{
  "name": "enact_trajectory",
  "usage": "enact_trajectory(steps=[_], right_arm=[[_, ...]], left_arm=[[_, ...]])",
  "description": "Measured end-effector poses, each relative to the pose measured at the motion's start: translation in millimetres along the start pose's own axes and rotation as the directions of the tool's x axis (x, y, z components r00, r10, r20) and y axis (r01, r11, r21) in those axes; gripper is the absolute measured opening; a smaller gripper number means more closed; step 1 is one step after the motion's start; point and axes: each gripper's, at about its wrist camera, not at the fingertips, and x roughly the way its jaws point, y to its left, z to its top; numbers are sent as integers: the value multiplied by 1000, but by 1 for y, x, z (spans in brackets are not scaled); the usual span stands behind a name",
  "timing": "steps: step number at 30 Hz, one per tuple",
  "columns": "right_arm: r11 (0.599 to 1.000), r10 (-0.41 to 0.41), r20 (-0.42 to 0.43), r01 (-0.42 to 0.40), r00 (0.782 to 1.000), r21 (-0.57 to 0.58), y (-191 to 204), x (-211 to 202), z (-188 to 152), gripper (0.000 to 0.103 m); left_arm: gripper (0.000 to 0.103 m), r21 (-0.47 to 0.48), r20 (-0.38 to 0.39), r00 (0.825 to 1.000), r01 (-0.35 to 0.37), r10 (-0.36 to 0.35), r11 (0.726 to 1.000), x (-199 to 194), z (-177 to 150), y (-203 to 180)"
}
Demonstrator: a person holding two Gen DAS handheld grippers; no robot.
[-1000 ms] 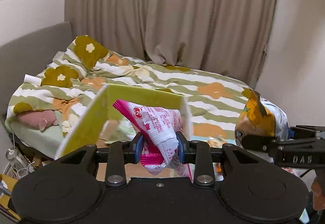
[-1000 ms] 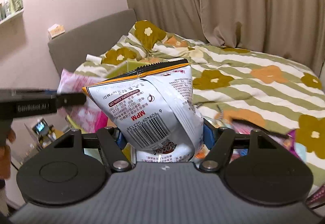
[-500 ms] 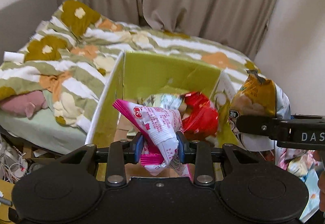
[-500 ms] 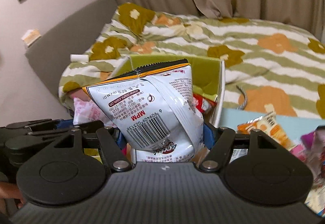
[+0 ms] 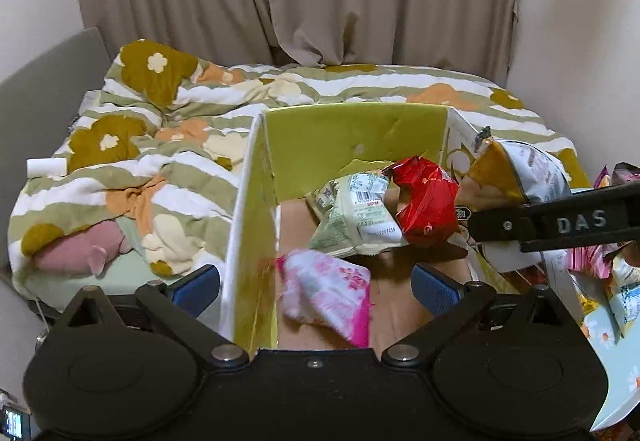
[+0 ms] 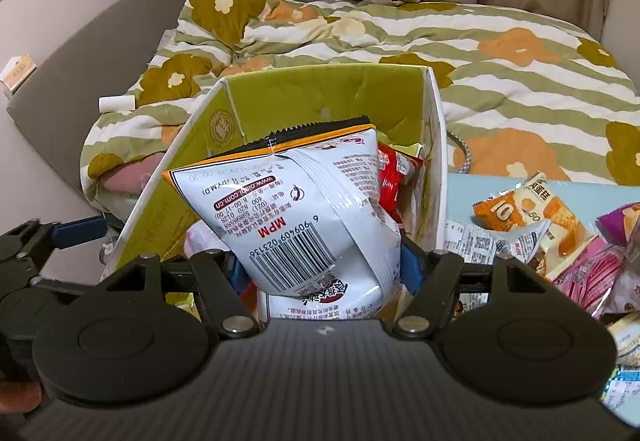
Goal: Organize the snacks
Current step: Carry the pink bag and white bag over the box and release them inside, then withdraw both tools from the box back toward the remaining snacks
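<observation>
Over the open green box (image 5: 352, 145), low in the middle of the left wrist view, the left tongs (image 5: 316, 291) are opening wide, their blue pads well clear of the pink-and-white packet (image 5: 326, 295), which shows blurred between them above the box's cardboard floor; it looks let go and on its way down. A pale green packet (image 5: 354, 221) and a red packet (image 5: 426, 203) already lie against the box's far wall. In the right wrist view the right tongs (image 6: 322, 269) pinch a white-and-orange chip bag (image 6: 304, 217) by its lower end, its serrated top reaching over the box opening. The step in hand looks like dropping snacks into the box, one from each side. Next, I judge, the right tongs need to bring the bag fully past the near rim and spread, aiming at the bare floor on the left of the box, since the right side is taken. The left tongs sit astride the box's left wall (image 5: 244, 249), so they should lift straight up before pulling away. More packets (image 6: 524, 217) wait on the pale blue surface (image 6: 472, 189) at the right of the frame, just beside the box wall; the bed (image 6: 500, 41) lies beyond.
</observation>
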Motion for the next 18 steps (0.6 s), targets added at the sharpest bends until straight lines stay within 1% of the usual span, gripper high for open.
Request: enact_trajectory(steps=[3,6,10,12,13,15,18], right_arm=[[1000,-11,1,11,1000,-25,7,-1,-3,84],[999,-11,-3,11,1000,-45,14,2,-4,85],[999,-8,-24,7,1000,-39,15,13,-5,85],[999,-31,-21,31,999,-40,15,20,-7,86],[998,-43,-19,42,999,-42,14,23,-6,88],[998,-49,-19,49,999,-33,12,29,-9,103],[999,-39,-7,39,999,-12,7,29,-13,103]], left_arm=[[103,-32,2,1000,-3,3,999,-8,-4,3],[103,-46,-4,1000,-24,24,999,-15,-9,4],[103,-56,-7,999,-48,48,997,-19,-13,6],[103,-67,-11,998,-59,58,996,-18,-15,9],[103,-73,-15,998,-62,61,995,-17,-16,10],[103,-83,-25,998,-64,62,994,-15,-19,11],[103,-91,-41,997,-63,60,994,-13,-25,10]])
